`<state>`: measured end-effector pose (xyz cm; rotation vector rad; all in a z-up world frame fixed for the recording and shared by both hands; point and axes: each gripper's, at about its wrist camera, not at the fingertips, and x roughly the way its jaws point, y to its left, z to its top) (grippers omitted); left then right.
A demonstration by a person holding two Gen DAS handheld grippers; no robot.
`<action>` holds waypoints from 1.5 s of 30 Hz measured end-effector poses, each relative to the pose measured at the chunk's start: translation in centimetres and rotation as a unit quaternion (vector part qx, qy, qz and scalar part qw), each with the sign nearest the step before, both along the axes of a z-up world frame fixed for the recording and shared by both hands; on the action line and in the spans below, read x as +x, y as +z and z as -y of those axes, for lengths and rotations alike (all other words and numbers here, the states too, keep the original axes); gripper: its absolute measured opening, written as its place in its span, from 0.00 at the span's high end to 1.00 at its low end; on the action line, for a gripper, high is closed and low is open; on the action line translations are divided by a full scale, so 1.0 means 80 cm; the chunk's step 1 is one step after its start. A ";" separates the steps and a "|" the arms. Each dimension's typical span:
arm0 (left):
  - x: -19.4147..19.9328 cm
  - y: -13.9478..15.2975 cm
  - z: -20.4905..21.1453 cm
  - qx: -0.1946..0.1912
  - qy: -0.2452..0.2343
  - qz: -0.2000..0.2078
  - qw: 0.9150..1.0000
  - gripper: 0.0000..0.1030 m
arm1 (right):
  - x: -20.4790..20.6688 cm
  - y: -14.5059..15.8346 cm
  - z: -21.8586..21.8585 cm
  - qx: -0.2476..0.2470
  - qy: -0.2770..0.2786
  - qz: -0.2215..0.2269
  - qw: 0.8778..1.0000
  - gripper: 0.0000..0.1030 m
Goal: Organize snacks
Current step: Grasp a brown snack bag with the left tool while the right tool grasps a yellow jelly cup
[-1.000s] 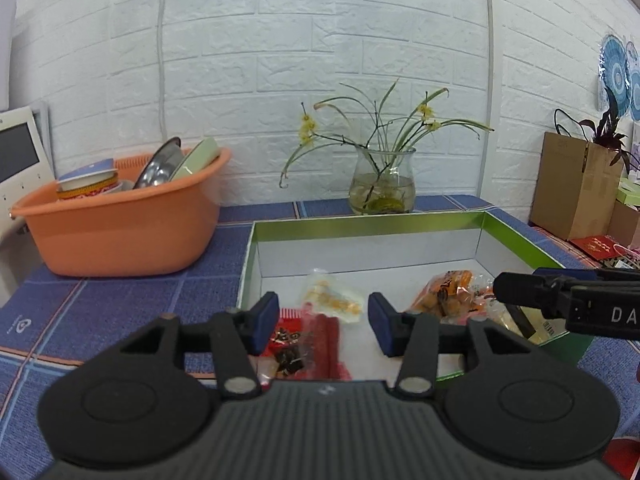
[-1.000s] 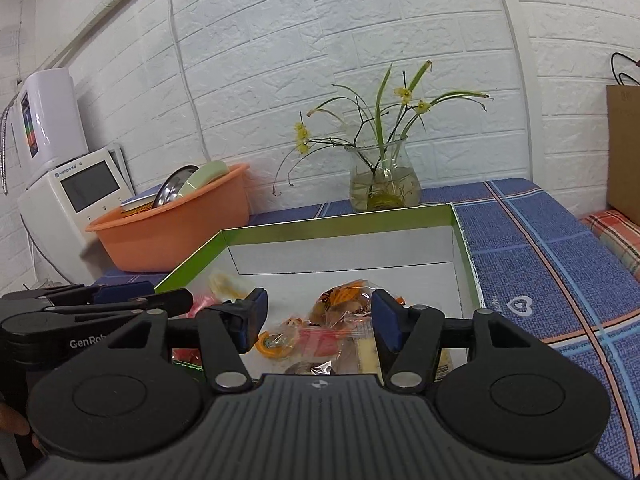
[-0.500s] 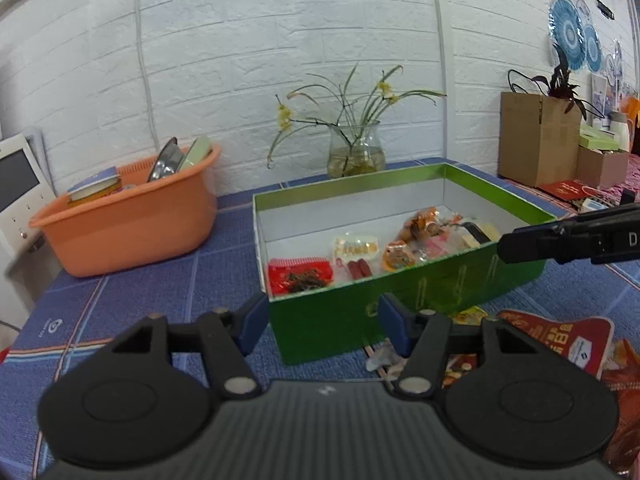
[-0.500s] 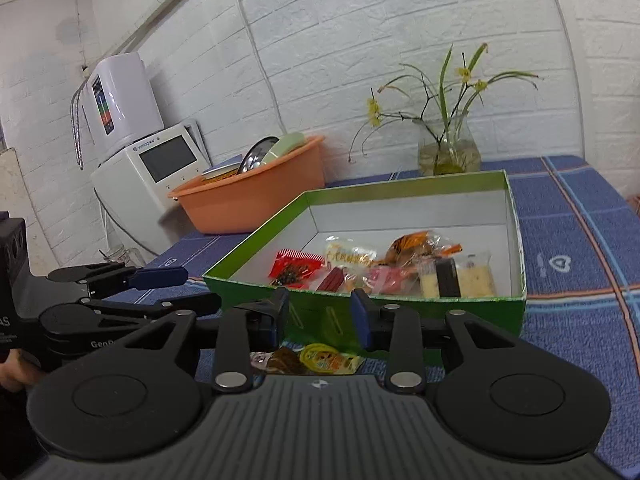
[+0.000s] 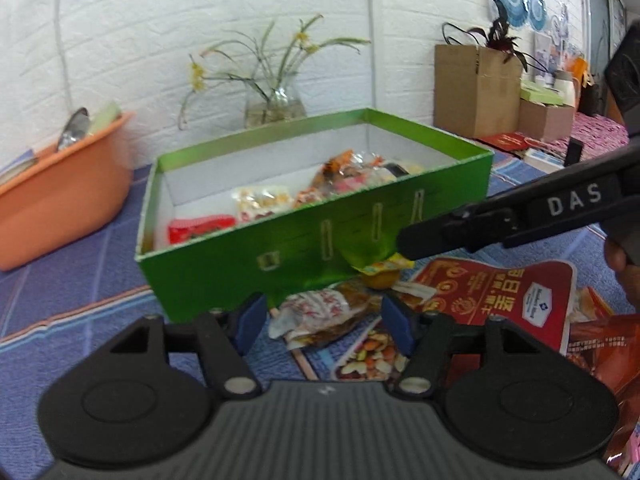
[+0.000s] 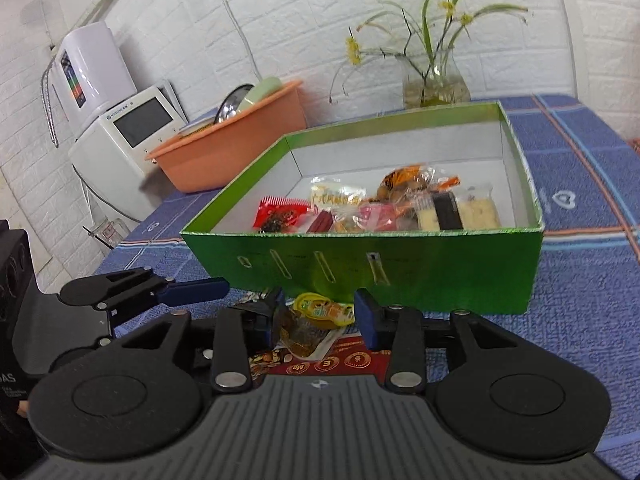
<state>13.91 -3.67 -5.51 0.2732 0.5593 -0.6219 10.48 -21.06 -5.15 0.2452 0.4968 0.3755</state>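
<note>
1. A shallow green box (image 6: 420, 276) of glossy card, white inside, stands just beyond both sets of fingers on a woven blue cloth (image 6: 580, 184).
2. Inside it lie crinkly wrapped snacks (image 6: 360, 208): red, clear and orange packets bunched along its near wall.
3. The left gripper (image 5: 323, 320) has blue pads, and its jaws are opening about halfway; a crumpled white-and-brown snack packet (image 5: 320, 312) lies between them, with no pad pressing on it.
4. The right gripper (image 6: 320, 316) is also opening, its jaws about halfway apart; a small round jelly cup with a yellow foil lid (image 6: 320, 310) sits between the fingers, apparently not gripped.
5. Under both grippers lies a flat red printed bag (image 5: 492, 292).
6. Well behind the box stand an orange plastic tub (image 6: 240, 140) and a glass vase (image 6: 434, 80).
</note>
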 end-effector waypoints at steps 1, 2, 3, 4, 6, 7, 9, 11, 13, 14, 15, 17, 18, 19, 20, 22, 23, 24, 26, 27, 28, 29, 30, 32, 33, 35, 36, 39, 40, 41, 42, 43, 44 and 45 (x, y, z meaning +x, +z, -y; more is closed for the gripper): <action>0.004 -0.004 0.002 0.003 -0.004 -0.009 1.000 0.37 | 0.004 -0.002 -0.001 0.005 0.002 -0.007 1.000 0.30; 0.007 -0.007 0.004 0.006 -0.003 -0.011 1.000 0.37 | 0.008 -0.003 -0.002 0.010 0.001 -0.014 1.000 0.29; 0.010 -0.010 0.004 0.005 -0.002 -0.012 1.000 0.37 | 0.011 -0.004 -0.003 0.011 0.000 -0.017 1.000 0.24; 0.013 -0.011 0.002 -0.003 -0.001 -0.015 1.000 0.37 | 0.014 -0.004 -0.006 0.008 -0.001 -0.019 1.000 0.21; 0.020 -0.011 0.000 -0.013 0.004 -0.023 1.000 0.36 | 0.020 -0.005 -0.011 -0.001 -0.007 -0.023 1.000 0.09; 0.023 -0.011 0.000 -0.011 0.006 -0.022 1.000 0.36 | 0.023 -0.006 -0.014 -0.006 -0.008 -0.025 1.000 0.05; 0.027 -0.012 0.002 -0.006 0.007 -0.025 1.000 0.35 | 0.029 -0.008 -0.019 -0.012 -0.001 -0.035 0.999 0.00; 0.029 -0.014 0.002 -0.007 0.008 -0.024 1.000 0.34 | 0.033 -0.010 -0.020 -0.008 -0.001 -0.040 0.999 0.00; 0.030 -0.015 0.001 -0.009 0.007 -0.024 1.000 0.34 | 0.036 -0.011 -0.017 0.002 -0.002 -0.045 0.999 0.00; 0.030 -0.015 0.000 -0.010 0.007 -0.024 1.000 0.34 | 0.037 -0.012 -0.015 0.008 -0.005 -0.050 0.999 0.00; 0.030 -0.015 0.000 -0.010 0.006 -0.025 1.000 0.34 | 0.039 -0.014 -0.014 0.010 -0.010 -0.056 0.998 0.10; 0.029 -0.016 -0.001 -0.014 0.007 -0.027 1.000 0.34 | 0.038 -0.015 -0.015 -0.004 -0.020 -0.055 0.998 0.39; 0.028 -0.016 -0.001 -0.015 0.007 -0.029 0.999 0.36 | 0.037 -0.016 -0.016 -0.006 -0.017 -0.051 0.999 0.40; 0.027 -0.016 -0.002 -0.019 0.005 -0.033 0.999 0.42 | 0.035 -0.017 -0.017 -0.009 -0.015 -0.049 0.999 0.41; 0.026 -0.015 -0.002 -0.019 0.007 -0.034 0.999 0.45 | 0.033 -0.017 -0.019 -0.013 -0.016 -0.043 0.999 0.41; 0.022 -0.013 -0.004 -0.016 0.009 -0.035 0.999 0.47 | 0.030 -0.017 -0.020 -0.015 -0.013 -0.039 0.999 0.43; 0.020 -0.013 -0.005 -0.016 0.008 -0.035 0.999 0.47 | 0.028 -0.017 -0.019 -0.011 -0.011 -0.039 0.999 0.43; 0.018 -0.013 -0.008 -0.020 0.008 -0.038 0.999 0.48 | 0.025 -0.016 -0.019 -0.008 -0.008 -0.038 0.999 0.43; 0.013 -0.011 -0.014 -0.026 0.010 -0.045 0.999 0.48 | 0.017 -0.013 -0.019 -0.007 -0.006 -0.030 1.000 0.43; 0.010 -0.011 -0.017 -0.029 0.011 -0.048 0.998 0.48 | 0.013 -0.011 -0.019 -0.006 -0.006 -0.026 1.000 0.43; 0.008 -0.010 -0.022 -0.032 0.012 -0.053 0.998 0.48 | 0.009 -0.009 -0.017 -0.002 -0.007 -0.023 1.000 0.43; 0.006 -0.010 -0.027 -0.038 0.016 -0.059 0.997 0.48 | 0.004 -0.008 -0.015 0.004 -0.010 -0.019 1.000 0.43; 0.003 -0.008 -0.033 -0.044 0.023 -0.062 0.997 0.48 | -0.002 -0.006 -0.012 0.011 -0.015 -0.014 1.000 0.43; -0.006 -0.002 -0.047 -0.055 0.040 -0.060 0.996 0.48 | -0.015 -0.002 -0.008 0.019 -0.021 0.001 1.000 0.43; -0.010 0.001 -0.053 -0.058 0.051 -0.056 0.995 0.48 | -0.021 0.001 -0.008 0.019 -0.022 0.009 1.000 0.43; -0.022 0.010 -0.067 -0.065 0.077 -0.042 0.994 0.48 | -0.034 0.006 -0.011 0.010 -0.024 0.027 0.999 0.42; -0.028 0.015 -0.074 -0.068 0.091 -0.034 0.993 0.48 | -0.039 0.008 -0.013 0.004 -0.025 0.034 0.999 0.42; -0.043 0.030 -0.090 -0.068 0.125 -0.008 0.990 0.48 | -0.056 0.017 -0.018 -0.011 -0.023 0.059 0.998 0.42; -0.045 0.035 -0.093 -0.063 0.132 0.001 0.989 0.48 | -0.059 0.021 -0.020 -0.013 -0.023 0.067 0.997 0.42; -0.046 0.042 -0.094 -0.059 0.137 0.013 0.989 0.48 | -0.063 0.025 -0.021 -0.015 -0.024 0.076 0.997 0.42; -0.047 0.048 -0.094 -0.057 0.141 0.024 0.988 0.48 | -0.066 0.030 -0.022 -0.017 -0.029 0.088 0.996 0.42; -0.047 0.057 -0.094 -0.062 0.146 0.033 0.987 0.48 | -0.070 0.035 -0.023 -0.020 -0.037 0.102 0.994 0.42; -0.048 0.063 -0.094 -0.068 0.148 0.039 0.986 0.48 | -0.074 0.039 -0.024 -0.024 -0.043 0.115 0.992 0.42; -0.048 0.070 -0.093 -0.076 0.150 0.047 0.985 0.48 | -0.077 0.044 -0.024 -0.029 -0.050 0.127 0.990 0.42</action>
